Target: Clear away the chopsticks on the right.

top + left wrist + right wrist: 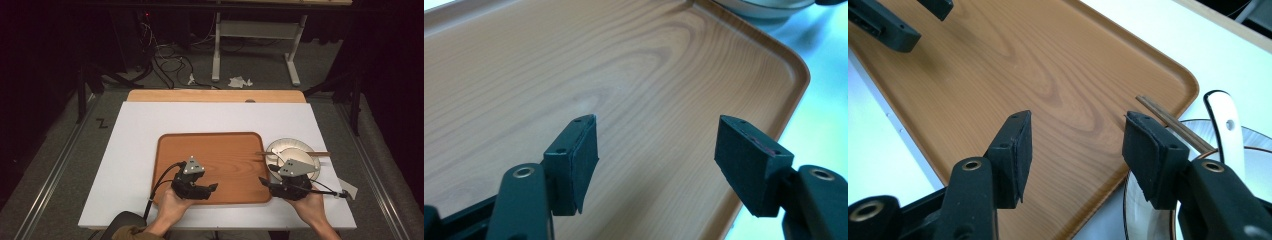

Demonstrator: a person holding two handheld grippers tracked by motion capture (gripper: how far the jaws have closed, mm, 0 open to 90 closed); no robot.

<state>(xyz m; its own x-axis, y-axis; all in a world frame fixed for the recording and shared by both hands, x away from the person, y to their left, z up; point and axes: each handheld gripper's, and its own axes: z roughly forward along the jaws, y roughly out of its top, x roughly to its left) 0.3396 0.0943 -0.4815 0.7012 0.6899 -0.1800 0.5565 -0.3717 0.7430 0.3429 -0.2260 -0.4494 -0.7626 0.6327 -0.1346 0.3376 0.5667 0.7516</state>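
The left gripper (656, 150) holds its jaws apart over the bare wooden tray (574, 75), with a white dish's (764, 7) rim just beyond the tray's corner.

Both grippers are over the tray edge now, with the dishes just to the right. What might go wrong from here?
1. The chopsticks rest loosely across the plate rim; a nudge from the right gripper, which is open and close by, could roll them off.
2. The spoon leans on the plate too and may slip.
3. The left gripper, open and low over the tray, could shove it.
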